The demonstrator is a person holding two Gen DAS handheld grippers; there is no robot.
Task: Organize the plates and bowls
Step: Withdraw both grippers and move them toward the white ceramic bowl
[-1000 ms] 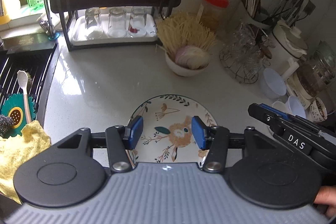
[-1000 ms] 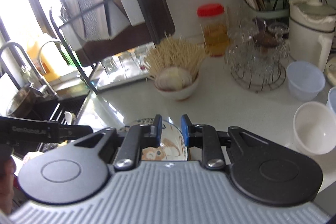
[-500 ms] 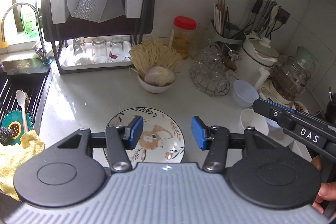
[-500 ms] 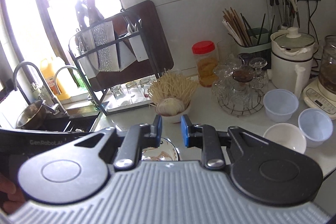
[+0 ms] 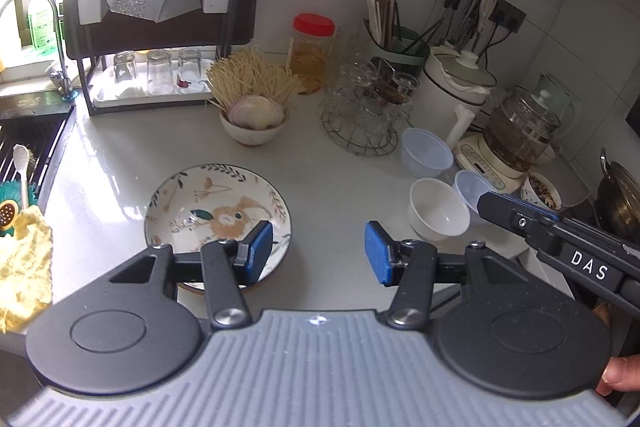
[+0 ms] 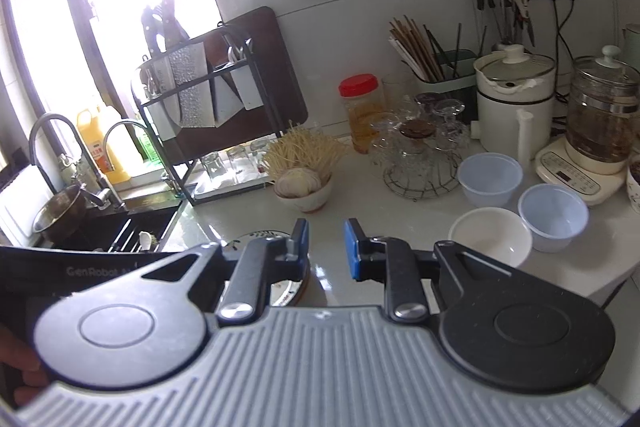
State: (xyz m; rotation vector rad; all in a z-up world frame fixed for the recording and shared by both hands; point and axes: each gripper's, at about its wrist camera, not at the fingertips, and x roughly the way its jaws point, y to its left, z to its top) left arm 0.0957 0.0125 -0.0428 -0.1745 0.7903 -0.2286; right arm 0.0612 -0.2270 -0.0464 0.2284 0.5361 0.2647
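Plate (image 5: 218,205) is seen whole at centre-left on the counter (image 5: 320,167) from the left tongs (image 5: 318,253), spread and empty; behind the narrowly parted, empty right tongs (image 6: 327,247) only its rim shows.

Both tools share one build: the left gripper (image 5: 318,255) and right gripper (image 6: 327,249) have black linked arms on round black hubs, silver pivot screws, blue fingertip pads and a ribbed grey housing. White lettering marks the sides ("DAS" on one, "GenRobot" on the other).
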